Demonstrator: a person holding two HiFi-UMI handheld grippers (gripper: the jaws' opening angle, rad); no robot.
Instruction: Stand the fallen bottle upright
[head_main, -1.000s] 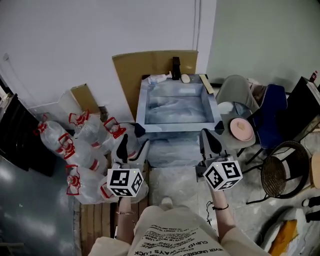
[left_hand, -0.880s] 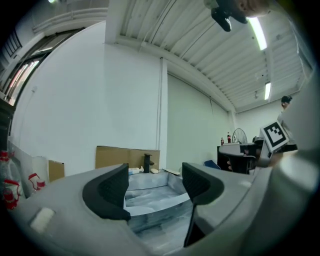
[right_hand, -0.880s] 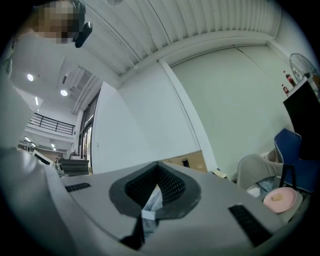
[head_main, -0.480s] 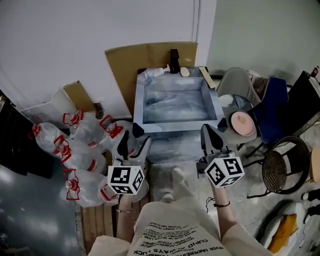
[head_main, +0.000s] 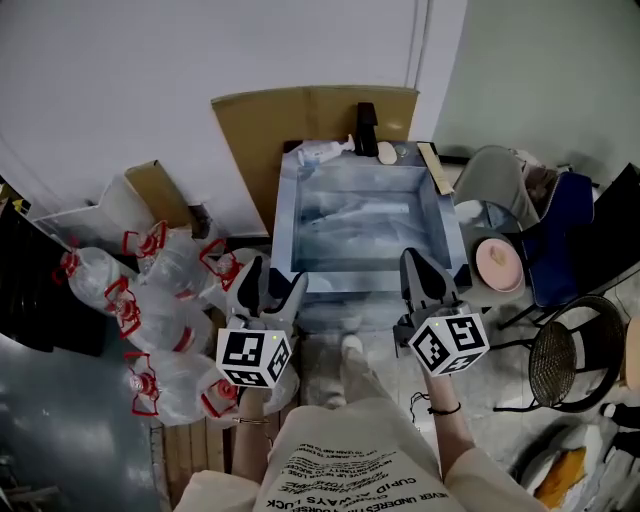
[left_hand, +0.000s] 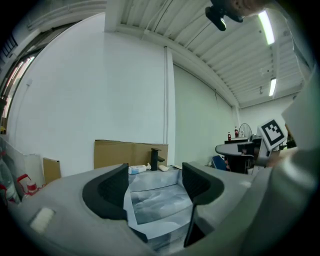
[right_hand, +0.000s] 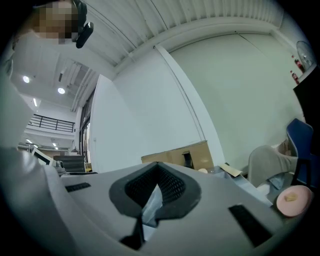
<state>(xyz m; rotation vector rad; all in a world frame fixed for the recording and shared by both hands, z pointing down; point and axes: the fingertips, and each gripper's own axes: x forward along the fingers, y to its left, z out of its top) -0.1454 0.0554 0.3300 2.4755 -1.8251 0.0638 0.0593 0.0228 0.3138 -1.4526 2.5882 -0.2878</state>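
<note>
A white bottle (head_main: 324, 152) with a pump spout lies on its side on the back left rim of a plastic-wrapped sink (head_main: 286, 222), beside a black faucet (head_main: 367, 114). In the left gripper view the bottle (left_hand: 138, 169) and the faucet (left_hand: 156, 159) show far off between the jaws. My left gripper (head_main: 273, 281) is open and holds nothing, just short of the sink's front left corner. The right gripper (head_main: 418, 270) hangs at the front right corner, its pads (right_hand: 172, 187) pressed together on nothing. Both are well short of the bottle.
Several clear water jugs (head_main: 150, 305) with red handles pile up on the left. Cardboard (head_main: 290, 115) leans on the wall behind the sink. A soap bar (head_main: 387, 152) lies by the faucet. At right are a grey chair (head_main: 495, 178), a blue chair (head_main: 568, 232), a pink disc (head_main: 497, 262) and a wire stool (head_main: 562, 352).
The view has shifted toward the sink, which now sits a little lower and further right in the frame. Both grippers keep their spacing and jaw states.
</note>
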